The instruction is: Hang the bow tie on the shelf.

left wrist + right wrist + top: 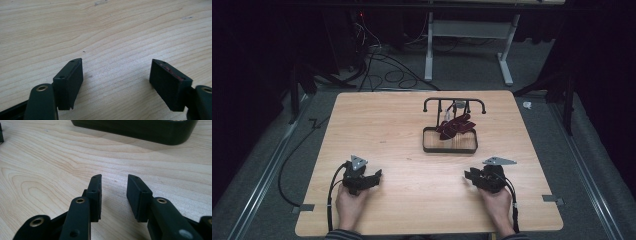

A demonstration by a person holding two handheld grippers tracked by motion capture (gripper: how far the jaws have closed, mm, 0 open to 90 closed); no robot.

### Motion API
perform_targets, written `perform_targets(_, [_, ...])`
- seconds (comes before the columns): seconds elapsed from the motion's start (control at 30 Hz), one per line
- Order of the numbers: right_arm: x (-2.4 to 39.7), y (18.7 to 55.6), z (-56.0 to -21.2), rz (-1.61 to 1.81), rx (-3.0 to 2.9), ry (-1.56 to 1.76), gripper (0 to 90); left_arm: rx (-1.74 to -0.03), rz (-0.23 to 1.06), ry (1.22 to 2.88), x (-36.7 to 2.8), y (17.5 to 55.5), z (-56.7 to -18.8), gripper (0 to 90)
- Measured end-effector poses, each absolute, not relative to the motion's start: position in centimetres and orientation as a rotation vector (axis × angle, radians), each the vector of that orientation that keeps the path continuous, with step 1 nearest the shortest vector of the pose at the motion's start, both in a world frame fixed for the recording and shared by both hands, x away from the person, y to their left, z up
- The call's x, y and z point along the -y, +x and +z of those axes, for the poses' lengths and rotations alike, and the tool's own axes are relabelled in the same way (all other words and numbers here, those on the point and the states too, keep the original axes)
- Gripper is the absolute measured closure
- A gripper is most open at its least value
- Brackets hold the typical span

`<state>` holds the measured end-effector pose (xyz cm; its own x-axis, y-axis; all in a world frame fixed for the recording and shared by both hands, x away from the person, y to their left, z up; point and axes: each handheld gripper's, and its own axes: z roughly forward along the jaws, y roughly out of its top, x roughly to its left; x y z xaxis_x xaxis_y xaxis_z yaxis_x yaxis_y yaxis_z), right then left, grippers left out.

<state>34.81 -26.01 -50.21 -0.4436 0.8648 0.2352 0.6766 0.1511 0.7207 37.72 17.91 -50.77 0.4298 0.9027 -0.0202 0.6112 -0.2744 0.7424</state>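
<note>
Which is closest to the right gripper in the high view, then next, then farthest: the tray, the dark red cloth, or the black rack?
From the right gripper:
1. Tray, just ahead on the table, slightly left.
2. Dark red cloth, draped over the tray's back edge.
3. Black rack, behind the tray, toward the table's far edge.

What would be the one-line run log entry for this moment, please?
left gripper: open, empty, on table | right gripper: open, empty, on table | dark red cloth: draped on rack over tray, untouched
</note>
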Motion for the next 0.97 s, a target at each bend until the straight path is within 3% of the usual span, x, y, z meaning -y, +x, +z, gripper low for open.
perform_targets(0.33, [25.5,34.7,-50.3,1.142,-2.182,1.456,62.9,-1.273,0.543,1.997,-17.9,37.7,-50.8,27.5])
perform_targets(0.7, [23.4,34.5,-50.2,0.953,-2.203,1.29,52.9,-1.273,0.545,2.001,-17.9,37.7,-50.8,27.5])
perform_targets(0.97, [23.4,34.6,-50.2,0.955,-2.206,1.283,52.2,-1.274,0.545,2.001,-17.9,37.7,-50.8,27.5])
